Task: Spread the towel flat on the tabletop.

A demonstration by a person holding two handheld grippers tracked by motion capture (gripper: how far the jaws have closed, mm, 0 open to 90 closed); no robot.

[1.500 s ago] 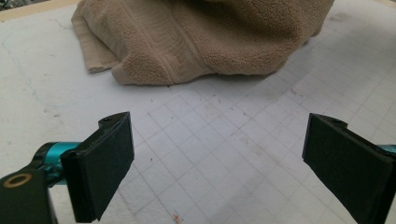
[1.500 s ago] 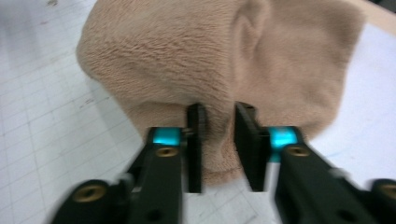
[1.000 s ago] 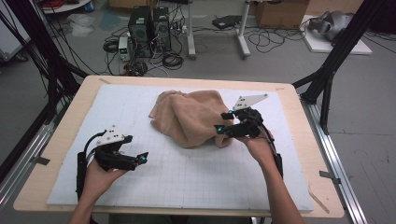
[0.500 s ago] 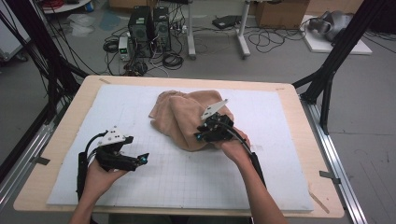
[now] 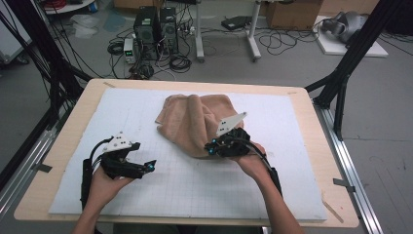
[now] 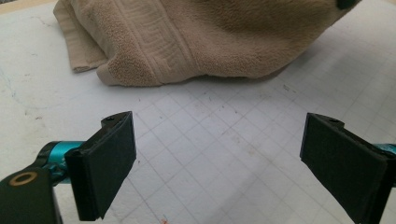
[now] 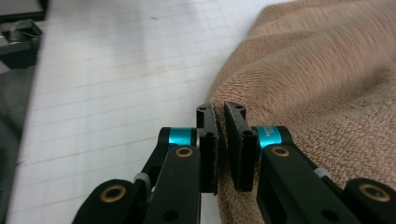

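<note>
pinching the near edge of the tan towel (image 7: 327,93), the right gripper (image 5: 212,146) is seen with jaws just closed on a fold between its pads, while the left gripper (image 6: 219,154) is held wide open, empty, towel lying well beyond its fingertips on the white mat (image 5: 195,185).

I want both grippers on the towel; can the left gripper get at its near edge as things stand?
Probably yes. The left gripper stands open over bare white mat, and nothing lies between it and the towel. The right gripper pinches the towel's other side.
</note>
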